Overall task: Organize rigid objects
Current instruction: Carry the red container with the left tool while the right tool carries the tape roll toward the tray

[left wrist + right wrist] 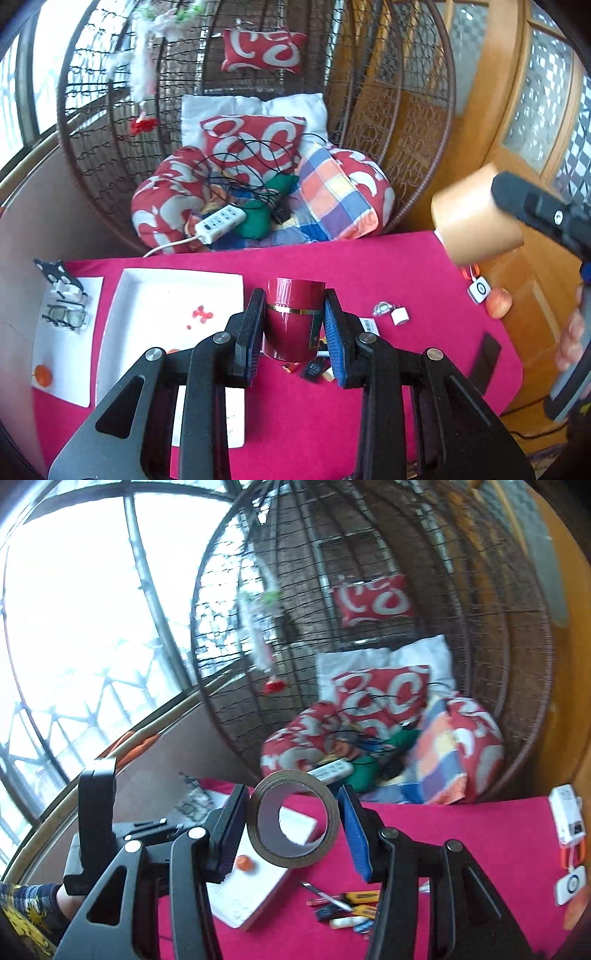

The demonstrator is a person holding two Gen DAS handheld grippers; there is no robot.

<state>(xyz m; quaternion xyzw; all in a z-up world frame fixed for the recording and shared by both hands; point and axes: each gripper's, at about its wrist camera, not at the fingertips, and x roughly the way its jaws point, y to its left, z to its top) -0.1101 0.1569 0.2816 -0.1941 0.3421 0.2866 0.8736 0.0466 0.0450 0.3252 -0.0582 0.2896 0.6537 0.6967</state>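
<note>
Left wrist: magenta tablecloth [388, 266], wicker hanging chair [388, 129] beyond. Left gripper [294, 334] clamped on dark-red glossy cup [293, 321], gold band, upright between pads; white tray [177, 288] just left.

Right wrist: bright window [74, 627] far left. Right gripper [291, 830] grasping brown tape roll [291, 818], held off the cloth, hole facing camera.

Seat: round wicker chair [373, 122] behind the desk [369, 266], open front toward the cameras.
Cushions: red-and-white cushions [255, 142], one hung high on the chair back [264, 50]; white pillow [295, 107]; checked quilt [332, 192].
On seat: white power strip [219, 223] with black cables [255, 166].
Windows: large panes with dark frames [74, 627] at left; bright daylight.
Door: wooden, with patterned glass panels [535, 103], at right.
Desk cover: magenta cloth.
</note>
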